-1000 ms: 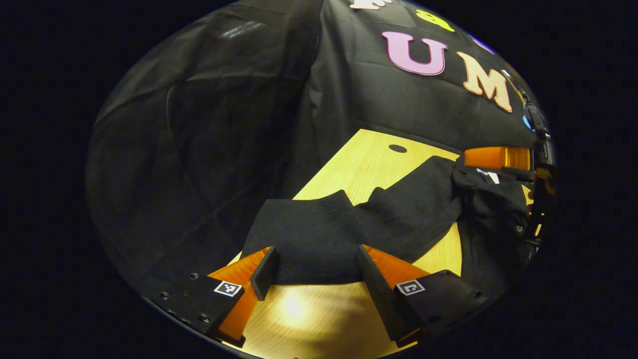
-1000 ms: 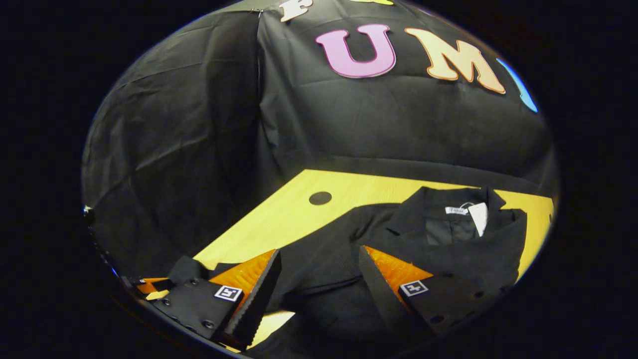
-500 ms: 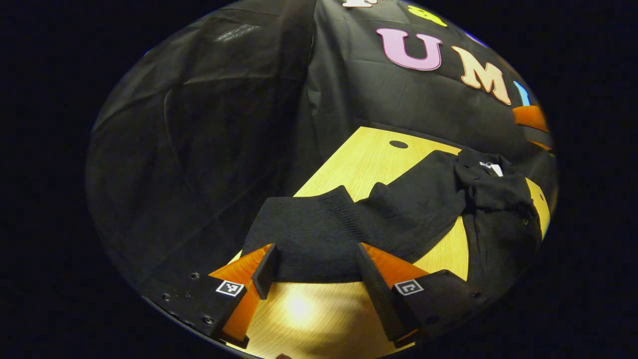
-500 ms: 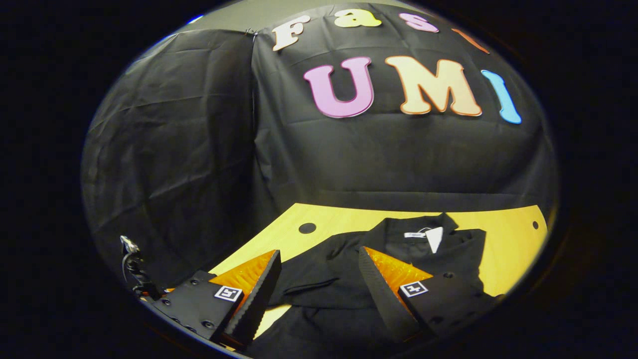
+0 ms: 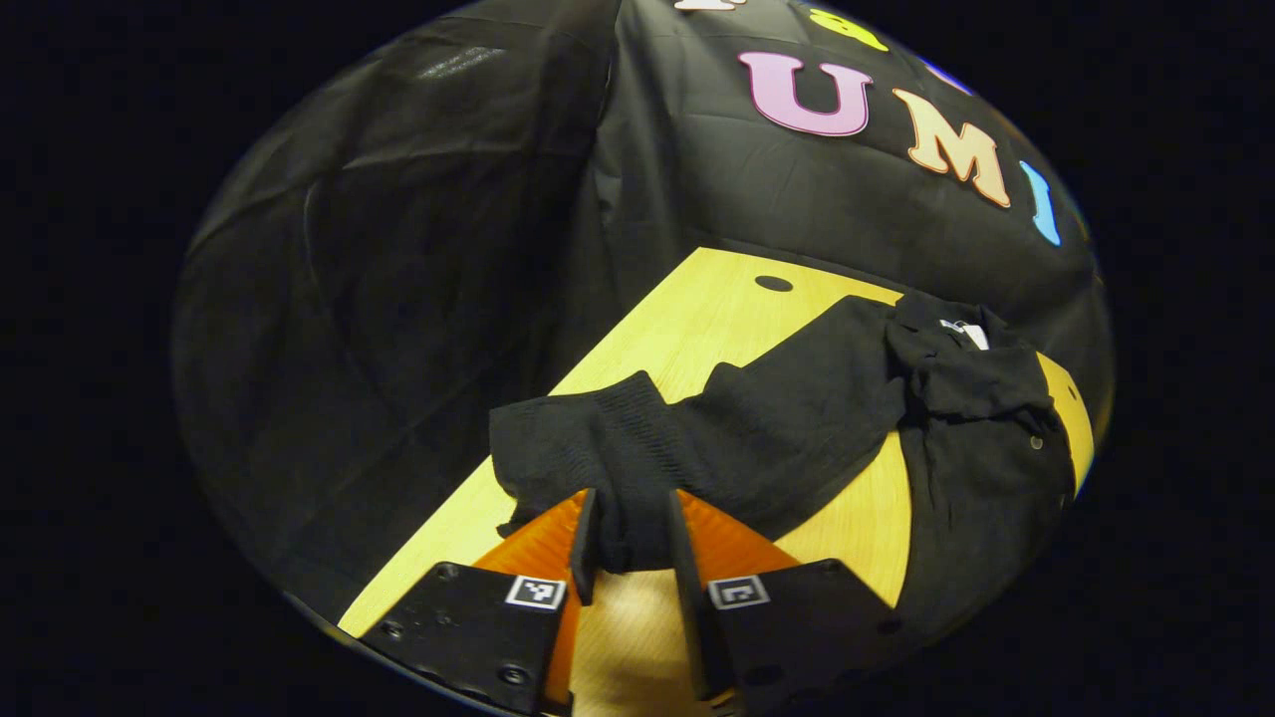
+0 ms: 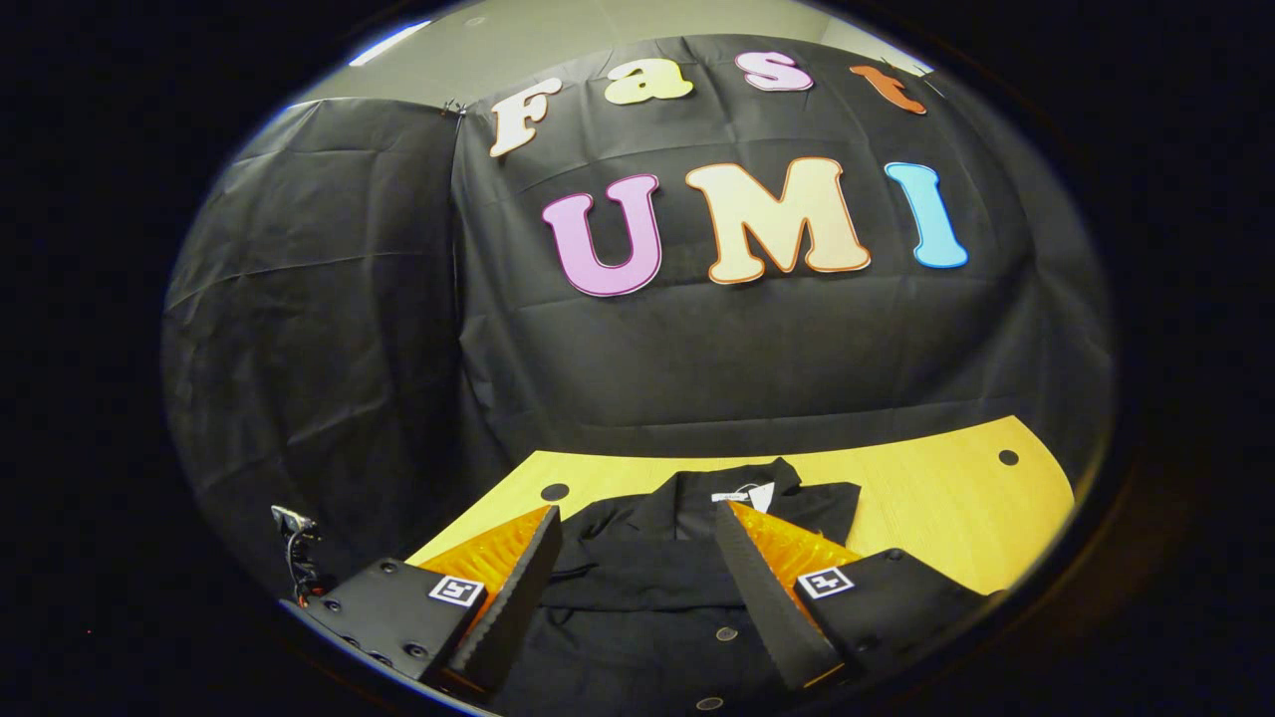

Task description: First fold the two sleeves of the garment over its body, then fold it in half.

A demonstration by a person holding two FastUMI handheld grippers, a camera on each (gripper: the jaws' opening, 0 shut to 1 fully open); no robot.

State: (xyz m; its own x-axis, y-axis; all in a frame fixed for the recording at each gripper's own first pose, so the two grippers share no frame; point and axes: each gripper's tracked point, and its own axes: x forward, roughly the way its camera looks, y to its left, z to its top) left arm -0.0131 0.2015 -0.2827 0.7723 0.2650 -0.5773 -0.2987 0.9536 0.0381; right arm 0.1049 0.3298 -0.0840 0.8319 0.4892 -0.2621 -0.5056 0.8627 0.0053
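A black buttoned garment [image 5: 956, 448] lies on the wooden table [image 5: 697, 309]. One long sleeve [image 5: 757, 438] stretches across the table toward me in the left gripper view, ending in a ribbed cuff [image 5: 588, 448]. My left gripper [image 5: 630, 543] is shut on that cuff, which bunches up between its fingers. In the right gripper view the garment [image 6: 647, 597] lies below, collar and white tag [image 6: 747, 493] at the far end. My right gripper [image 6: 637, 588] hangs open above the garment's body with nothing between its fingers.
The table [image 6: 926, 498] has round holes near its back corners [image 6: 1008, 457] [image 6: 554, 492]. Black cloth walls close the booth behind and to the left. Bare wood lies to the right of the garment in the right gripper view.
My left gripper has shut on the sleeve cuff, which now bunches up. My right gripper has lifted and drawn back from the garment, staying open, and has left the left gripper view.
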